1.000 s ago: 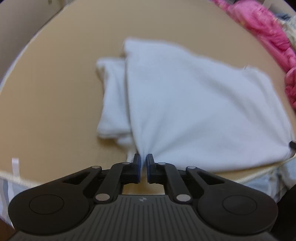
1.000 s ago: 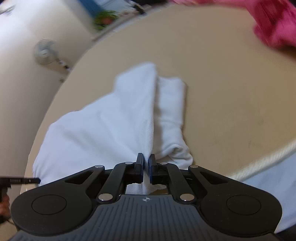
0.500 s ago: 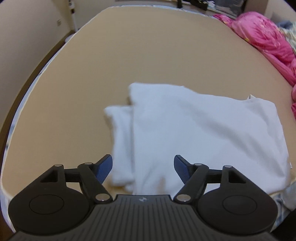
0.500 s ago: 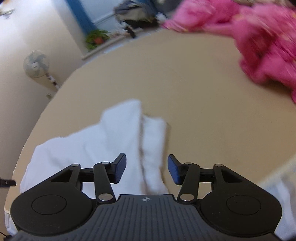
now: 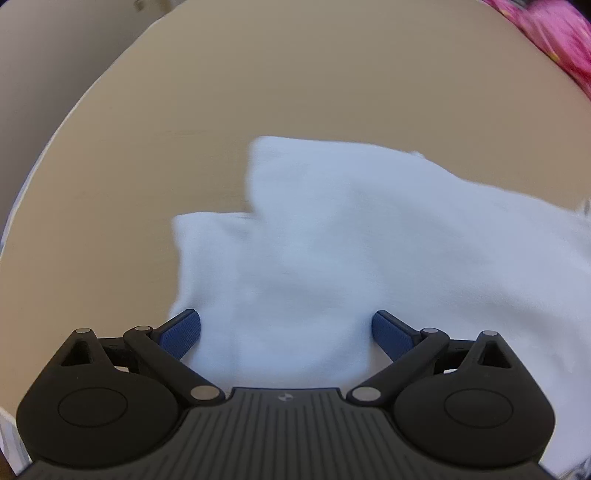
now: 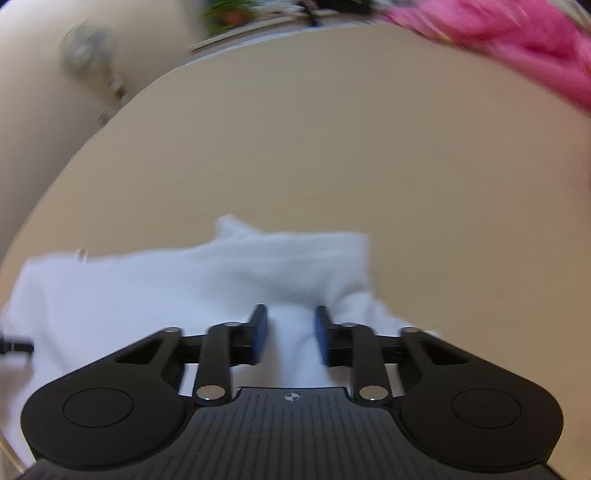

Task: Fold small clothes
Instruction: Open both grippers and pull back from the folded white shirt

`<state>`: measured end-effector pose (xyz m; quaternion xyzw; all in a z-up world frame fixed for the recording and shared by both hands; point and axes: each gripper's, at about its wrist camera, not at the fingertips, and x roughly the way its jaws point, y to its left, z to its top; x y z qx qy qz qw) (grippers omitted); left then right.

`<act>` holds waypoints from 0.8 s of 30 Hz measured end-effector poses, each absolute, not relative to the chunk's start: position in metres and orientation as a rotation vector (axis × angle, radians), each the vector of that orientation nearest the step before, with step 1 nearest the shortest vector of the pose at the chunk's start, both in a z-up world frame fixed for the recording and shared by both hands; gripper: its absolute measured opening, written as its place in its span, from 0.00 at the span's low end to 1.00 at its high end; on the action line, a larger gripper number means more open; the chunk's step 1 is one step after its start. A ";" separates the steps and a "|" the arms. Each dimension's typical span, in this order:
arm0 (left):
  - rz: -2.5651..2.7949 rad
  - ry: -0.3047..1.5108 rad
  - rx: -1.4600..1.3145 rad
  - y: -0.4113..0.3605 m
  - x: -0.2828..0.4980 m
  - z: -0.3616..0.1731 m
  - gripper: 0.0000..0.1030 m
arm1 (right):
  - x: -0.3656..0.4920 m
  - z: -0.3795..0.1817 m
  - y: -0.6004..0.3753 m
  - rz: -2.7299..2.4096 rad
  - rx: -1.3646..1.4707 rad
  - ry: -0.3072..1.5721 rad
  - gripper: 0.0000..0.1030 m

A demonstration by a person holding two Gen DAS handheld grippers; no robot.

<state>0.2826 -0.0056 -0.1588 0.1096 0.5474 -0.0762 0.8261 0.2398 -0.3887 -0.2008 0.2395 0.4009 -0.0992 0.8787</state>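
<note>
In the left wrist view, the left gripper (image 5: 286, 330) is seen with its jaws spread wide and opening further, its blue pads (image 5: 181, 332) set over the near part of a white garment (image 5: 351, 258) without pressing on it. The garment is laid partly folded on a tan surface (image 5: 258, 74), and a pink cloth (image 5: 554, 33) is glimpsed at the far right edge. In the right wrist view, which is blurred, the right gripper (image 6: 288, 332) is shown with its jaws closing, a narrow gap left between the pads; the white garment (image 6: 184, 288) is seen in that gap, though no firm pinch can be made out.
</note>
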 end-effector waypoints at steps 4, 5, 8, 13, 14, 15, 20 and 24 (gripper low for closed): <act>-0.092 1.152 0.218 0.018 0.286 -0.154 0.98 | 0.220 -0.207 -0.430 -0.352 0.624 0.802 0.42; -0.078 1.151 0.208 0.022 0.284 -0.151 0.98 | 0.214 -0.208 -0.434 -0.403 0.612 0.806 0.47; -0.052 1.115 0.204 0.029 0.269 -0.136 0.98 | 0.186 -0.198 -0.435 -0.437 0.632 0.760 0.48; -0.121 1.063 0.178 0.029 0.212 -0.105 0.98 | 0.115 -0.148 -0.387 -0.373 0.632 0.612 0.77; -0.138 1.050 0.186 0.027 0.196 -0.100 0.99 | 0.103 -0.138 -0.373 -0.358 0.614 0.596 0.83; -0.145 1.042 0.192 0.025 0.181 -0.095 0.99 | 0.089 -0.129 -0.356 -0.340 0.590 0.584 0.85; -0.173 1.046 0.223 0.011 0.113 -0.088 0.99 | 0.046 -0.105 -0.277 -0.272 0.449 0.637 0.92; -0.201 1.076 0.221 0.012 0.074 -0.091 0.99 | 0.016 -0.094 -0.237 -0.242 0.364 0.660 0.92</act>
